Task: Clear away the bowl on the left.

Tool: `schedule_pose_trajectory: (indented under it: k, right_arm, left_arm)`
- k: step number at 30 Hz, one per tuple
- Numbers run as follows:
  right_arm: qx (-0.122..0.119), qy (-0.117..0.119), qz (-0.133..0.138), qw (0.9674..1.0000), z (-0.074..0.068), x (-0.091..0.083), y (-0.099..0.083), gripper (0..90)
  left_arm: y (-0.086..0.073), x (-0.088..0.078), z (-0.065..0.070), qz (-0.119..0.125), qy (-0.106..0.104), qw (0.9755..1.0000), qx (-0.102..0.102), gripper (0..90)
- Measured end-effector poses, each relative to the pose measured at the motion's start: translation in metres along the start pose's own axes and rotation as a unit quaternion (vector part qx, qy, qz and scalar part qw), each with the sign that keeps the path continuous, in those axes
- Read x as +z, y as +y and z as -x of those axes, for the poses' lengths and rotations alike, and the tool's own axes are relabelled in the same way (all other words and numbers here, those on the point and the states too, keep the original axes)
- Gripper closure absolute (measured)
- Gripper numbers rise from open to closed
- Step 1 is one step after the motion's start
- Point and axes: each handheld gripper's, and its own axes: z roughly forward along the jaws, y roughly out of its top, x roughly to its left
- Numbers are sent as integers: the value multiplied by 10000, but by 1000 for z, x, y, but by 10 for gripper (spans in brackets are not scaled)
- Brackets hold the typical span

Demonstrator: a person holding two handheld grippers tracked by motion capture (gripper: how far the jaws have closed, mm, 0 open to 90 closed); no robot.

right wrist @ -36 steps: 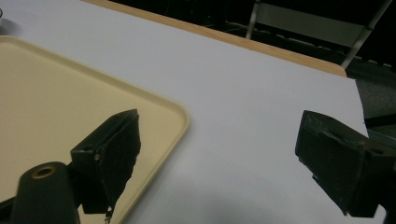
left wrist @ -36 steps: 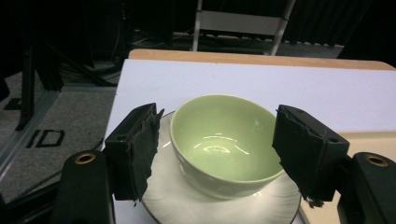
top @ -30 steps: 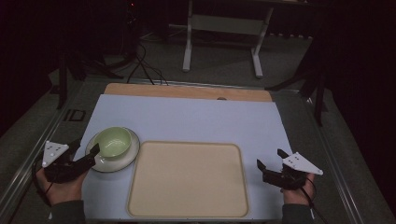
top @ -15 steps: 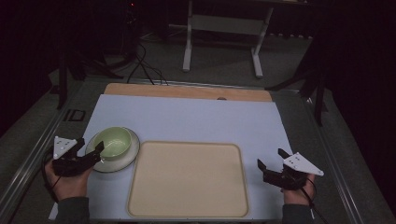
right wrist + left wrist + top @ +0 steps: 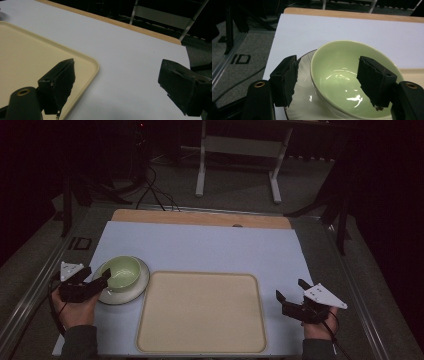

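Note:
A pale green bowl [image 5: 121,272] sits on a white saucer [image 5: 131,292] at the left of the white mat. My left gripper [image 5: 95,276] is at the bowl's near-left side and stands open. In the left gripper view, one jaw hangs over the saucer [image 5: 304,82] outside the bowl [image 5: 337,75] and the other over the bowl's inside, so the left gripper [image 5: 328,62] straddles the rim. A beige tray [image 5: 200,312] lies empty at front centre. My right gripper [image 5: 290,288] stands open just right of it, holding nothing. The right gripper view shows the right gripper [image 5: 118,65] above the mat beside the tray's corner [image 5: 30,55].
The white mat [image 5: 225,245] covers a wooden tabletop [image 5: 200,217] whose far edge shows. A metal rail [image 5: 30,290] runs along the left side. Behind the table are a grey stand [image 5: 202,165] and floor cables [image 5: 150,190].
My left gripper has moved forward and to the right, and its jaws are now around the bowl's rim. The right gripper, tray and bowl have stayed put.

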Motion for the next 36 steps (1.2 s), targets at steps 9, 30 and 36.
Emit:
schedule_pose_trajectory:
  k: [9,30,36]
  right_arm:
    - [-6,-6,-2,10000,0,0,0,137]
    - [-21,-22,0,10000,0,0,0,137]
    - [-20,-21,1,10000,0,0,1,137]
  left_arm:
    - [-1,15,-6,-250,80,9994,-229,362]
    - [-6,39,-10,-1057,-2,9929,-545,650]
    - [-6,45,-12,-1163,-148,9906,-709,676]
